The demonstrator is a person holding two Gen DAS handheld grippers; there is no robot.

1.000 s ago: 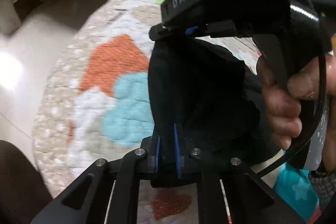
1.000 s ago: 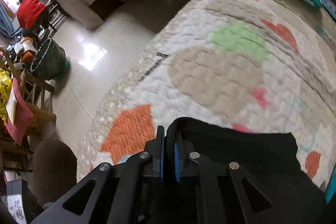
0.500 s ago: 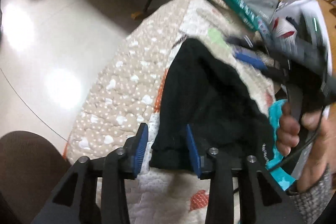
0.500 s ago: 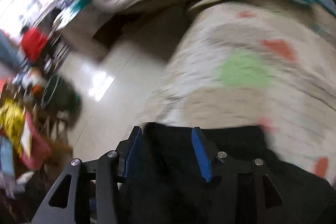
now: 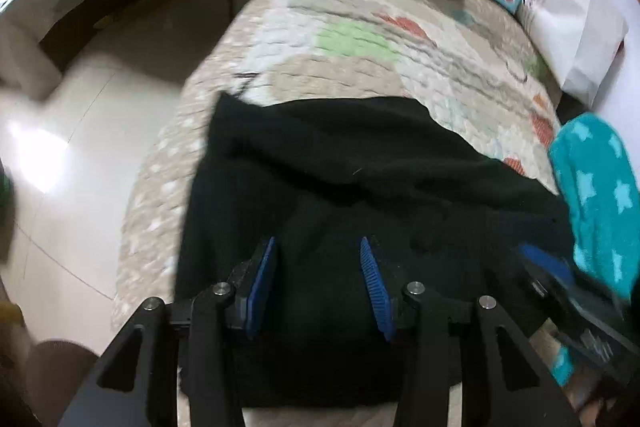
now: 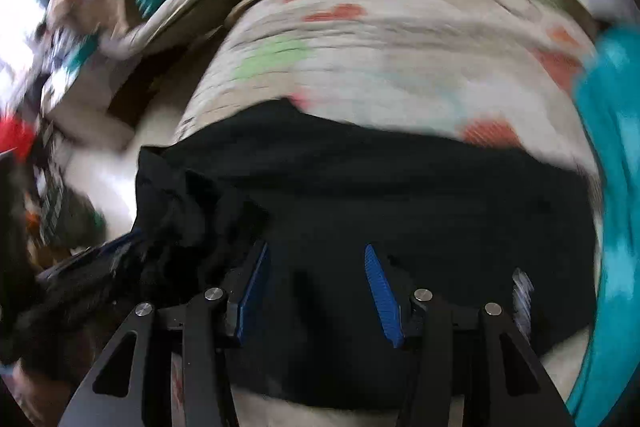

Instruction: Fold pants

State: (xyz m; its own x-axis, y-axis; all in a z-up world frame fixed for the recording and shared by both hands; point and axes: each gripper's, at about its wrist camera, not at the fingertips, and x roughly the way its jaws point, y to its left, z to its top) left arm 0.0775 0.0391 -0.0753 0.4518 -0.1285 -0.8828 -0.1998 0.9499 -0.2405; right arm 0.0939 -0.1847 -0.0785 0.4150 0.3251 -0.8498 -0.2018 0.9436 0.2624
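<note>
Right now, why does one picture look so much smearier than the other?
Right wrist view: heavy motion smear across the quilt and the clutter; only the tongs stay crisp. Left wrist view: milder blur, black pants readable, glare on the floor. Both bulge from the fisheye.

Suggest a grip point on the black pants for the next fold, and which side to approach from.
Probably the far corner of the black pants, where the edge lies flat on the quilt with a clear outline. Come from beyond that edge, pinching inward. The bunched folds nearer the left gripper, whose jaws are opening, look harder to grab cleanly.
</note>
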